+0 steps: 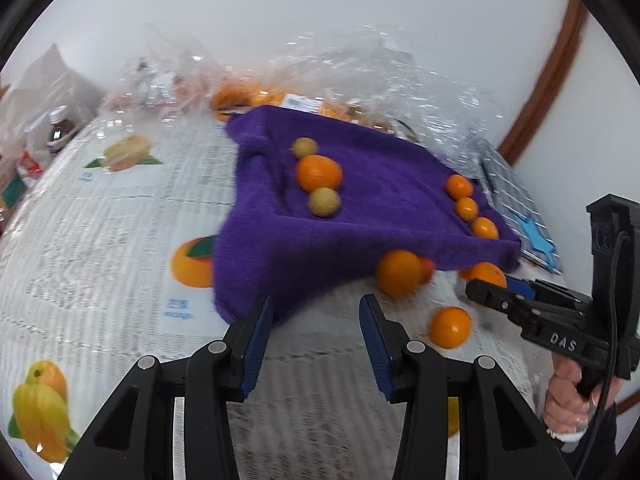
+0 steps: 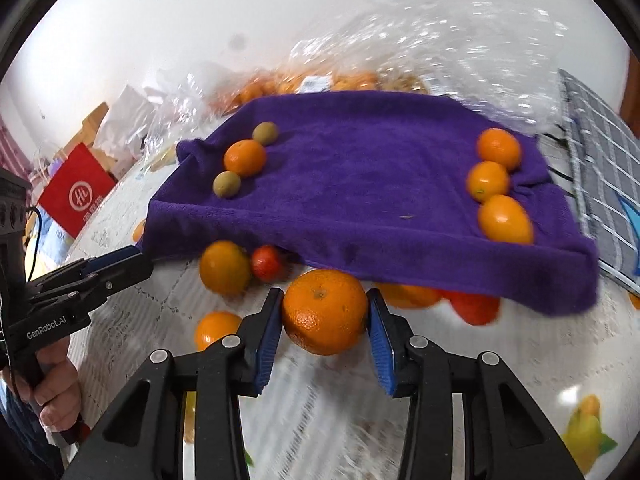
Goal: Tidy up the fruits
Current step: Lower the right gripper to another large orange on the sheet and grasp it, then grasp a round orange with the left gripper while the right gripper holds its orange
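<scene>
A purple towel (image 2: 360, 176) covers a raised tray on the table; it also shows in the left wrist view (image 1: 360, 200). On its left lie an orange (image 2: 245, 157) between two small green-brown fruits (image 2: 227, 184). On its right three oranges (image 2: 489, 182) lie in a row. My right gripper (image 2: 324, 314) is shut on a large orange (image 2: 325, 312) just in front of the towel's front edge. My left gripper (image 1: 316, 320) is open and empty, near the towel's front corner. Loose oranges (image 1: 450, 327) and a red fruit (image 2: 266, 263) lie by the front edge.
Clear plastic bags with more oranges (image 2: 312, 80) pile up behind the towel. A grey checked cloth (image 2: 600, 152) lies at the right. A red bag (image 2: 76, 190) and a jar (image 1: 60, 128) stand at the left. The tablecloth (image 1: 100, 240) has printed fruit pictures.
</scene>
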{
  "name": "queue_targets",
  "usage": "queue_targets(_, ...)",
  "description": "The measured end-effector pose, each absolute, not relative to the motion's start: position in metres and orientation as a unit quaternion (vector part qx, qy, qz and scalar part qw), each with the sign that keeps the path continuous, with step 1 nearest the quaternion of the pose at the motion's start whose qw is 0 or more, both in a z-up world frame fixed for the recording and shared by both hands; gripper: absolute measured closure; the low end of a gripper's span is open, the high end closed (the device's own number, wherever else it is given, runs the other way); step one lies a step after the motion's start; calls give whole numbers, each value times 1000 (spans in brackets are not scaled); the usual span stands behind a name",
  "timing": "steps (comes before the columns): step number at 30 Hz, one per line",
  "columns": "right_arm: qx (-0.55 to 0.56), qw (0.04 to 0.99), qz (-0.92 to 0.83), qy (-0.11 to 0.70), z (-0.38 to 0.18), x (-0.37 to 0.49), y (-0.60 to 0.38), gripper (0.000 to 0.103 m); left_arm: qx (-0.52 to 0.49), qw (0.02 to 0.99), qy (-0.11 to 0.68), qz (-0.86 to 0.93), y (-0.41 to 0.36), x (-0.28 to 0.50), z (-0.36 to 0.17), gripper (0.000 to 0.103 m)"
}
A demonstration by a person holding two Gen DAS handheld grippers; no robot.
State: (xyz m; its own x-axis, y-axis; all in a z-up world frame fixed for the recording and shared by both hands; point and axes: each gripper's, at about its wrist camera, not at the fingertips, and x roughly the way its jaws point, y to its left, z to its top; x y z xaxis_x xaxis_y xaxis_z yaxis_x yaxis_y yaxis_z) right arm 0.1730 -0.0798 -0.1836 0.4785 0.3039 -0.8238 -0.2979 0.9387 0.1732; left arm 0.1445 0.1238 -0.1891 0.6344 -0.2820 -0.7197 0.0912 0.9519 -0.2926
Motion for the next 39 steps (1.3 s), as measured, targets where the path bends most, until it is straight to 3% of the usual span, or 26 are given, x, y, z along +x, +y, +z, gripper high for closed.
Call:
queue_targets(4, 2, 868, 158, 472, -179, 162, -106, 62, -113, 896, 411, -127, 109, 144, -186, 56)
queue_targets(28, 28, 873, 147, 464, -187, 142, -163, 62, -117, 886, 423, -146, 58, 184, -195, 58)
queue_targets(32, 37, 875, 141, 461, -186, 140, -165, 62, -124, 883, 429, -145, 60, 187, -198, 70)
queue_targets(39, 44, 878, 132, 458, -186, 139, -166, 62, -135, 887, 416, -151, 63, 180, -195, 71)
